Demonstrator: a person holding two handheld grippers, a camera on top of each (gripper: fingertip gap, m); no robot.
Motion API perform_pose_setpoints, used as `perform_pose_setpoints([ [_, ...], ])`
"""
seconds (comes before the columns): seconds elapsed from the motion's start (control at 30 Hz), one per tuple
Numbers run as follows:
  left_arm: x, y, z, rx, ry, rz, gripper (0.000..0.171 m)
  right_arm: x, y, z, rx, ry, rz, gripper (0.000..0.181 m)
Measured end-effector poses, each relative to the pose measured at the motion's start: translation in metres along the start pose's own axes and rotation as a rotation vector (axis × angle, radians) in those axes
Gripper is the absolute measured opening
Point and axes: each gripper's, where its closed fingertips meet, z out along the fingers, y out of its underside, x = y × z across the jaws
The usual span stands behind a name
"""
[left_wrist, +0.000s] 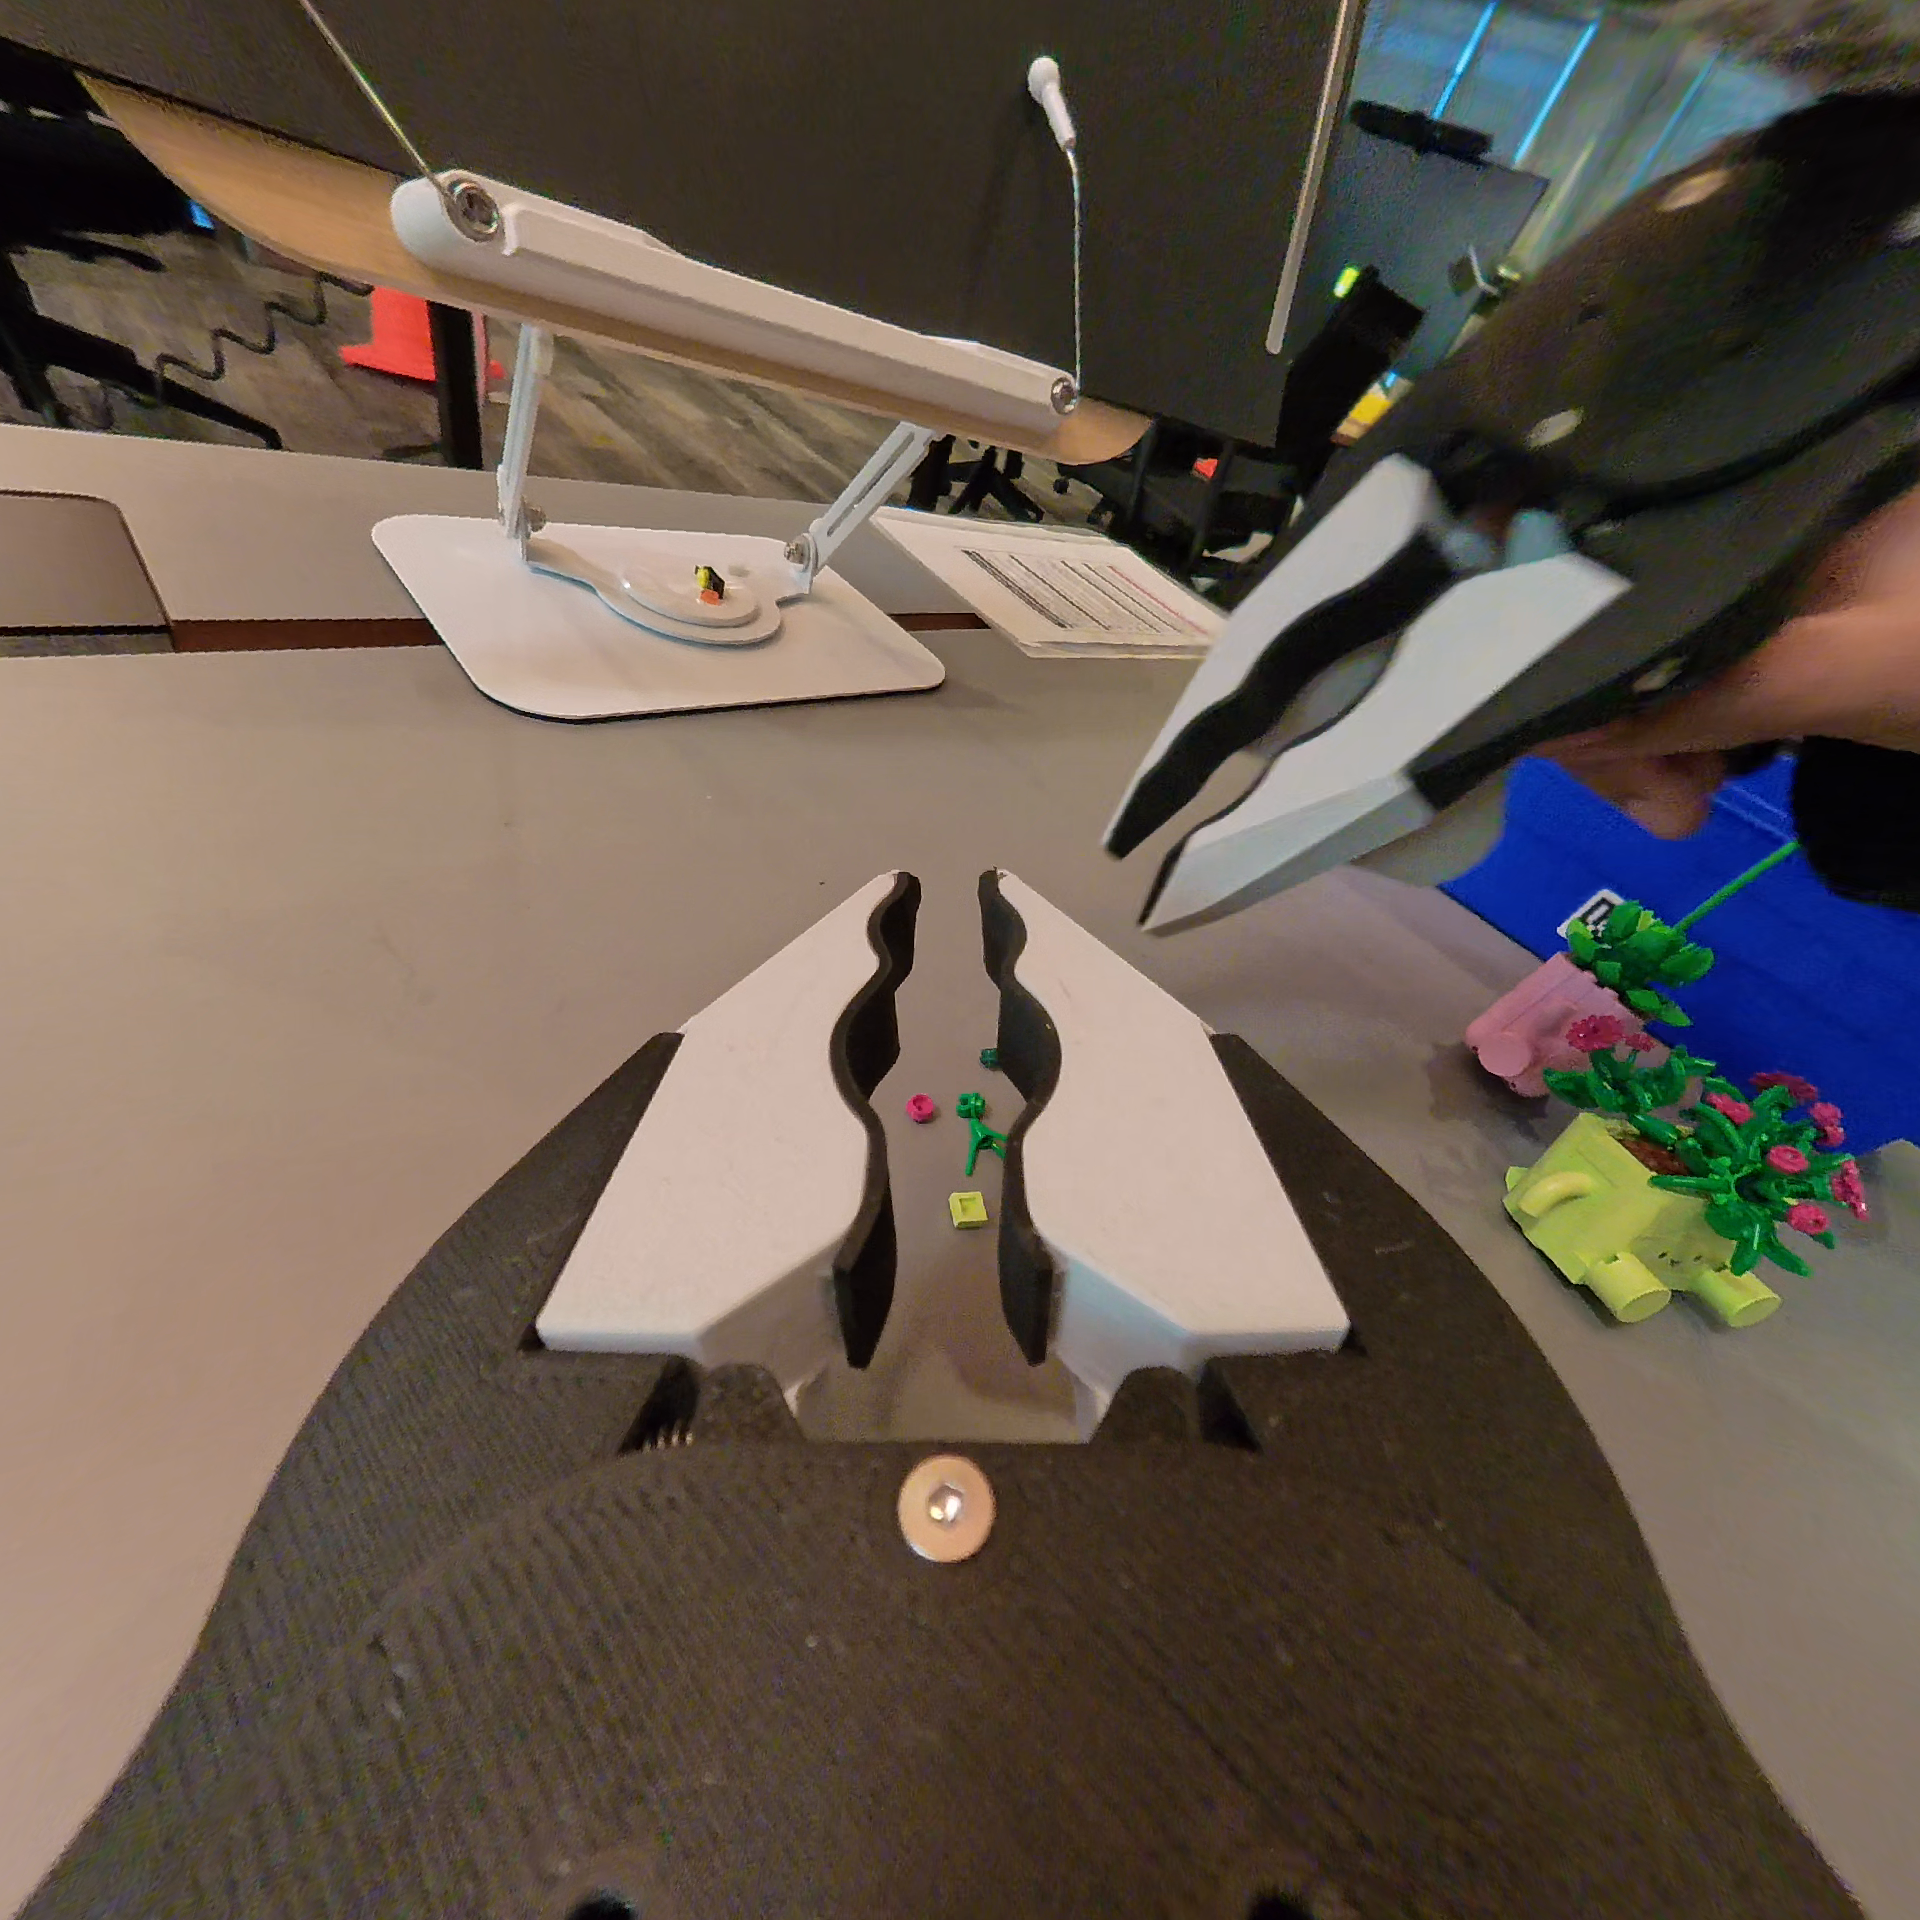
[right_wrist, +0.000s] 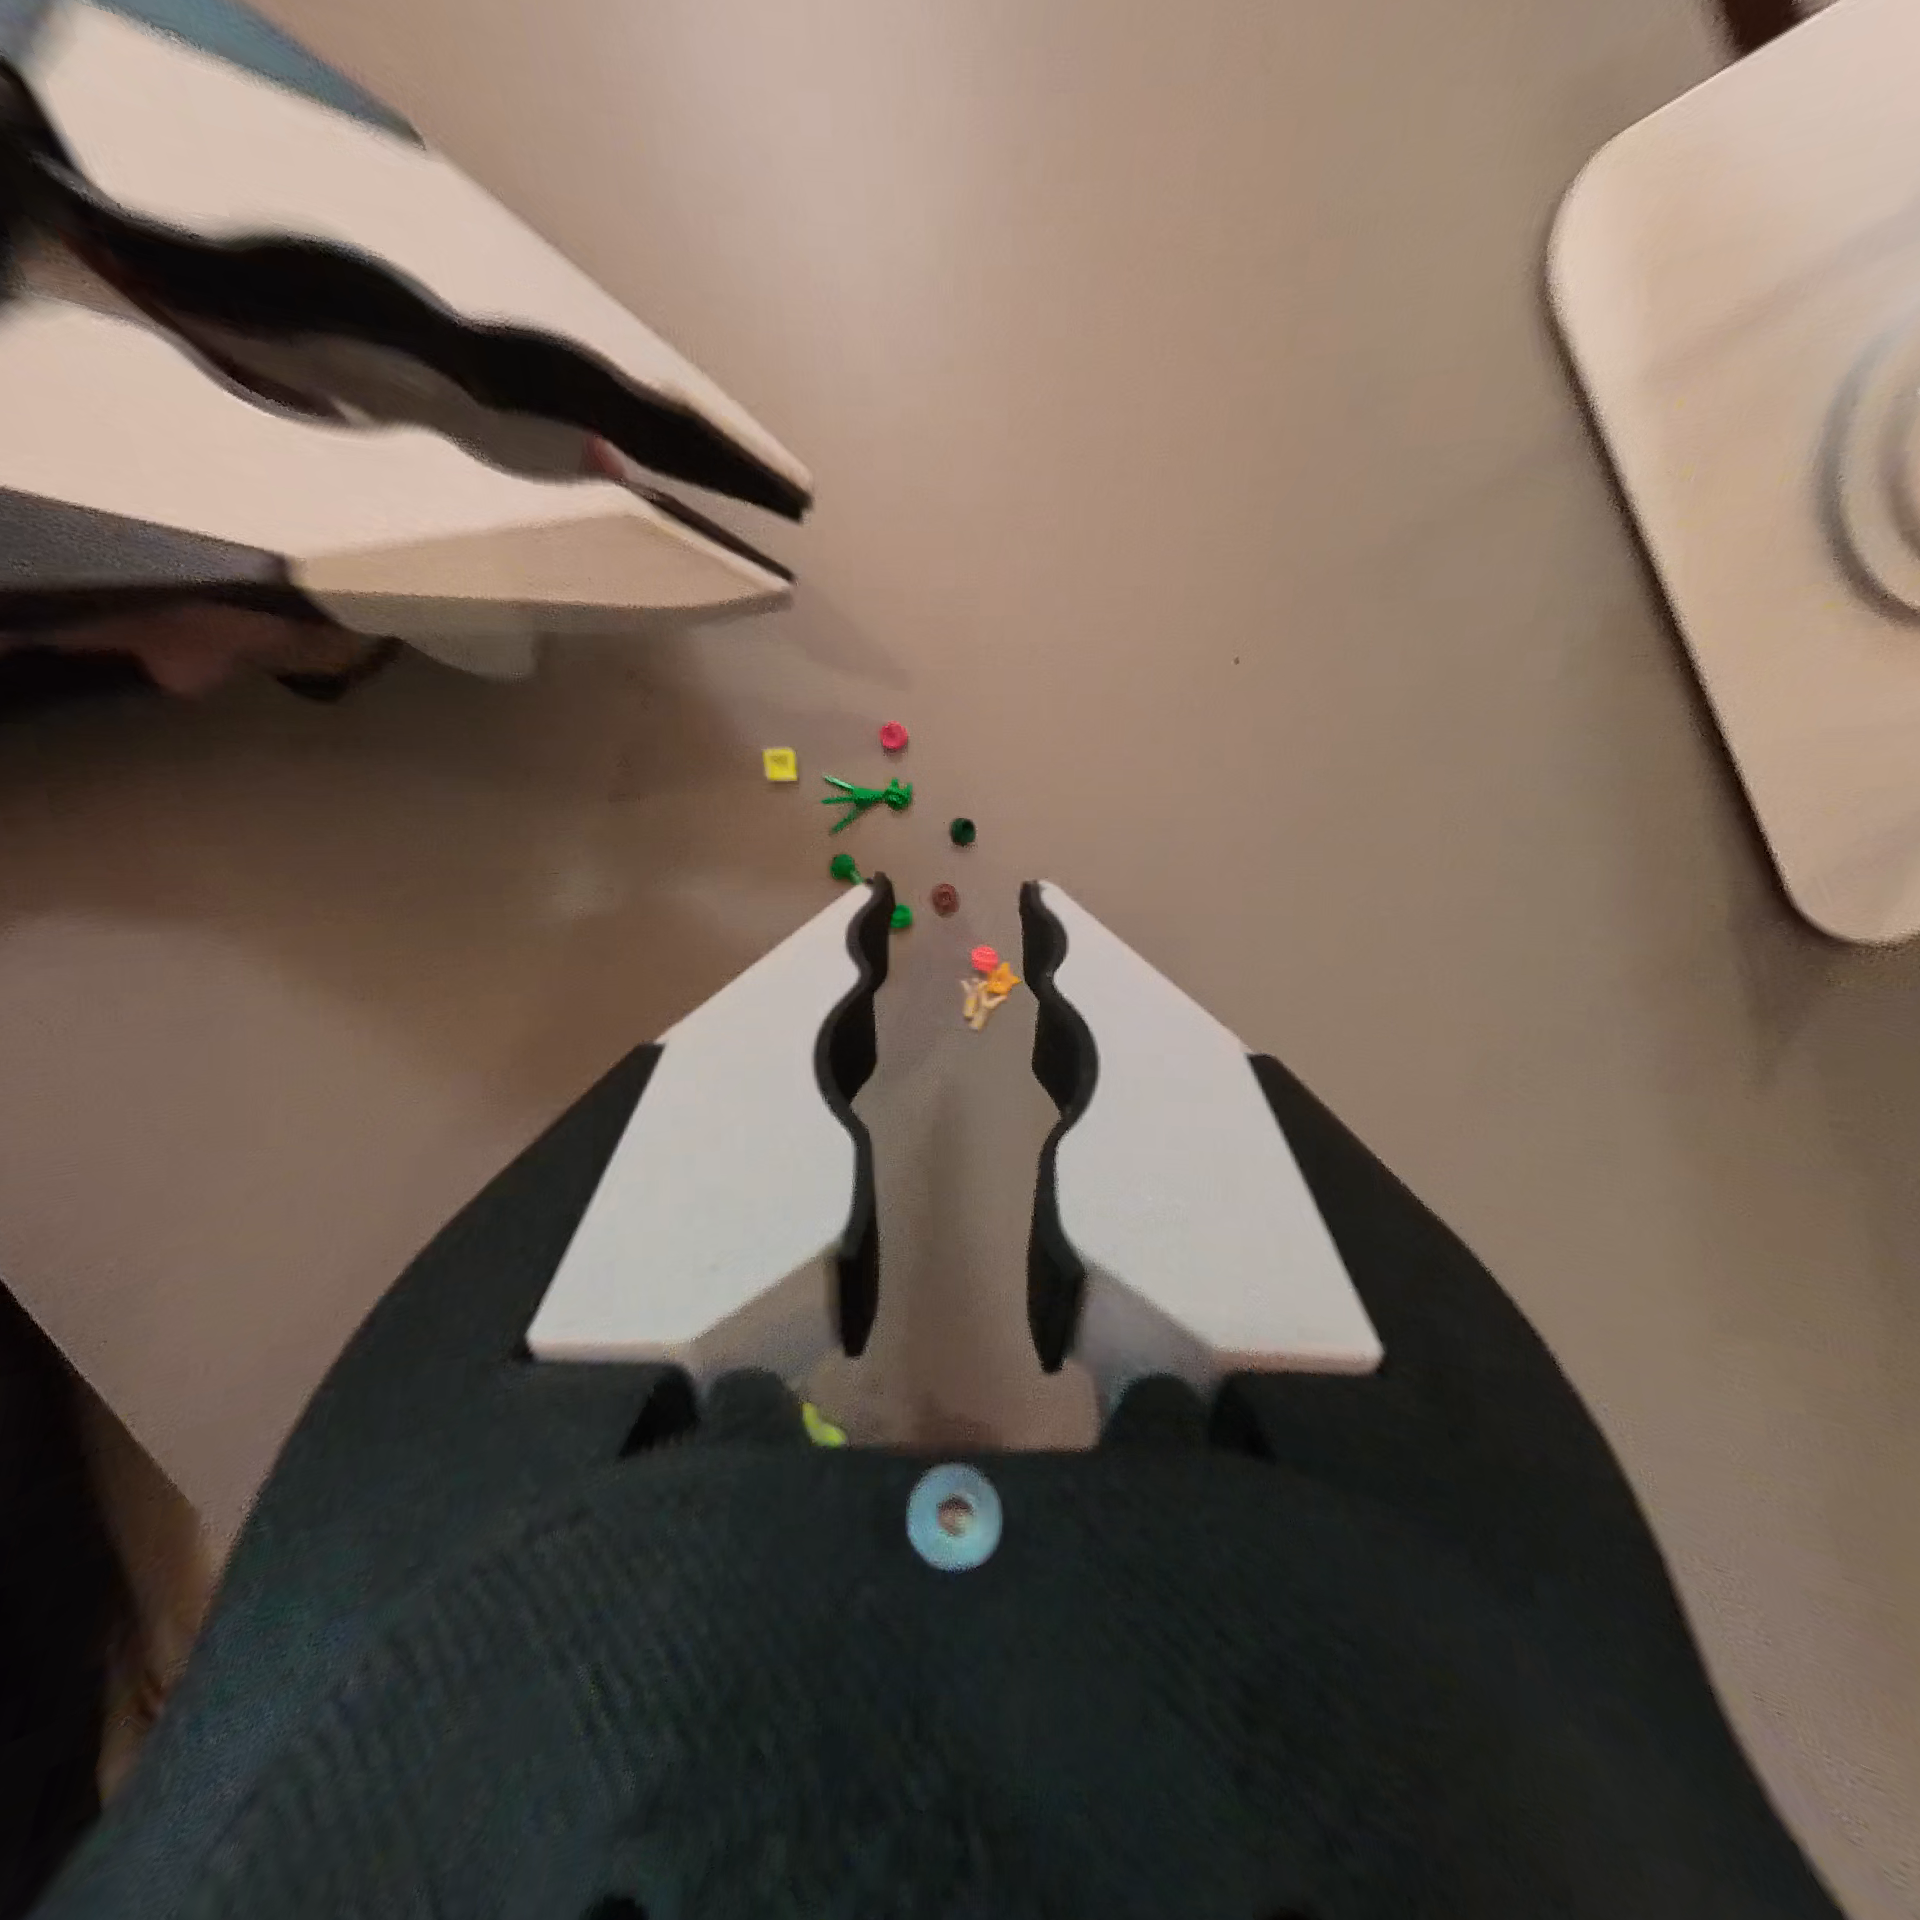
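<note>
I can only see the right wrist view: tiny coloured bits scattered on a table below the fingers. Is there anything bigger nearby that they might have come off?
Observer: Yes. The left wrist view shows a lime-green brick-built pot of green plants with magenta flowers, sitting on the table off to one side.
Operator: Just the one?
Observer: No, there is a pink pot with green leaves just behind it.
Operator: And the white base at the edge of my picture?
Observer: Two white arms rise from it and hold up a tilted wooden board.
</note>
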Motion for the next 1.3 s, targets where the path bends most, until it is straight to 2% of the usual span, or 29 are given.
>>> perform_pose_setpoints([
  [0.07, 0.000, 0.000, 0.000, -0.003, -0.004, 0.012, 0.009, -0.013, -0.005, -0.020, 0.121, 0.044, 0.070, 0.029],
  [0.2, 0.000, -0.004, -0.004, 0.005, -0.018, 0.047, 0.011, -0.062, -0.008, -0.046, 0.418, 0.085, 0.158, 0.037],
  [0.33, 0.001, -0.004, -0.012, 0.020, 0.011, 0.078, 0.019, -0.098, 0.001, -0.027, 0.634, 0.121, 0.221, 0.042],
  [0.47, 0.011, 0.001, -0.023, -0.019, 0.104, 0.045, 0.022, -0.126, 0.013, 0.001, 0.725, 0.091, 0.243, 0.045],
  [0.6, 0.006, 0.044, -0.028, -0.287, 0.099, 0.161, 0.037, -0.142, 0.023, 0.001, 0.800, 0.070, 0.200, 0.044],
  [0.7, -0.005, 0.061, -0.033, -0.385, 0.031, 0.256, 0.053, -0.156, 0.027, -0.010, 0.867, 0.041, 0.136, 0.043],
  [0.8, -0.010, 0.076, -0.034, -0.467, 0.007, 0.252, 0.045, -0.165, 0.026, -0.022, 0.941, 0.035, 0.072, 0.038],
  [1.03, -0.010, 0.097, -0.024, -0.610, 0.000, 0.287, 0.023, -0.172, 0.029, -0.031, 0.992, -0.027, 0.072, 0.039],
  [1.3, -0.005, 0.095, 0.002, -0.627, 0.056, 0.284, 0.015, -0.166, 0.031, -0.036, 1.022, -0.122, 0.147, 0.039],
])
